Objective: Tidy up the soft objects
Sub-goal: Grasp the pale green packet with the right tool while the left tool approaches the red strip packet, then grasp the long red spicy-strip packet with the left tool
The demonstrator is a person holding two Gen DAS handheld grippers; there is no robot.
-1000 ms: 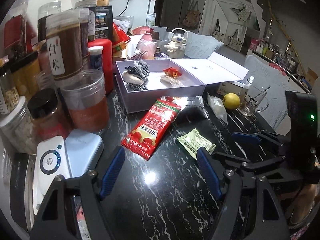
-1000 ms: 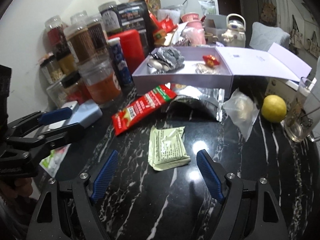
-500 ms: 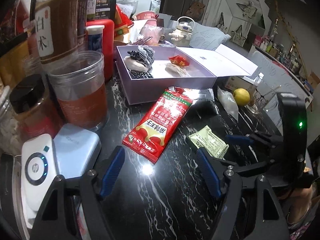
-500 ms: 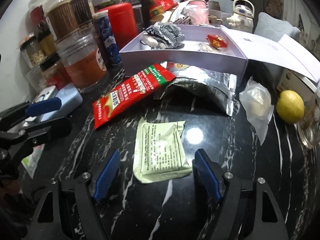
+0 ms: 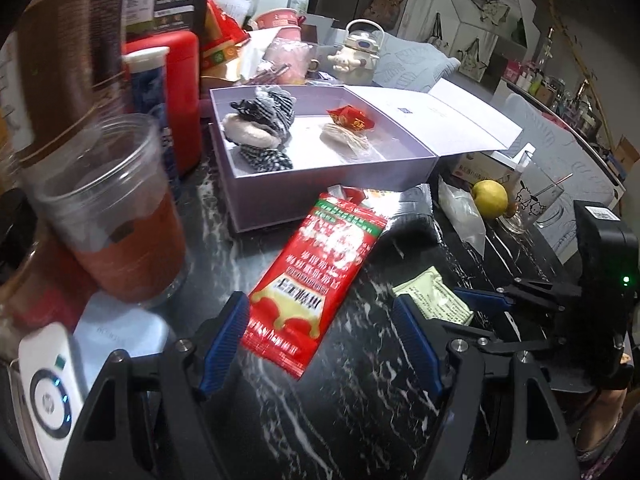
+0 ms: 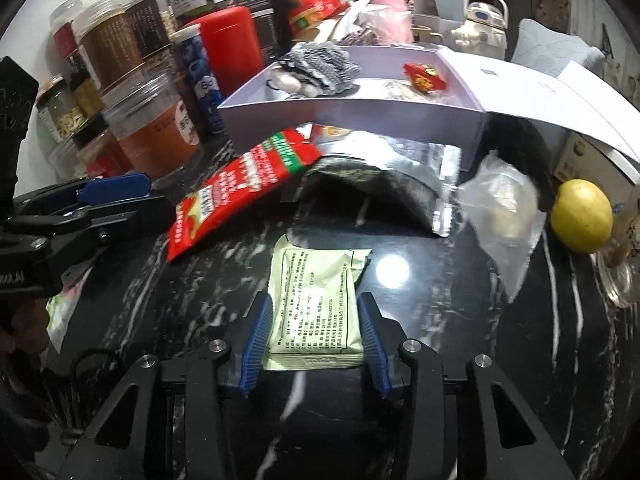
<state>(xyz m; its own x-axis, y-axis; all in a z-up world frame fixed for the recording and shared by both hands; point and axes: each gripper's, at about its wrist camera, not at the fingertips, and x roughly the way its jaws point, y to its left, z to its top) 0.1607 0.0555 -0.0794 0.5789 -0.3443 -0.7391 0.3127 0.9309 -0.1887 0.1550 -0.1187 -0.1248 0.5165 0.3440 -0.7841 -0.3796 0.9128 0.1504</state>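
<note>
A pale green sachet lies flat on the black marble table. My right gripper is closing, and its blue pads touch the sachet's two side edges. A long red snack packet lies at a slant with its near end between the jaws of my open left gripper, untouched. Behind it stands an open lilac box holding a striped cloth bundle and a small red wrapper. The left wrist view shows the right gripper at the green sachet.
Jars and a red canister crowd the left side. A white device sits near left. A silver foil pouch, a clear bag, a lemon and a glass lie right of the box.
Both grippers moved forward and down towards the packets. The right gripper's jaws narrowed from wide open onto the green sachet. The left gripper's jaws stayed wide and now flank the red packet's end.
</note>
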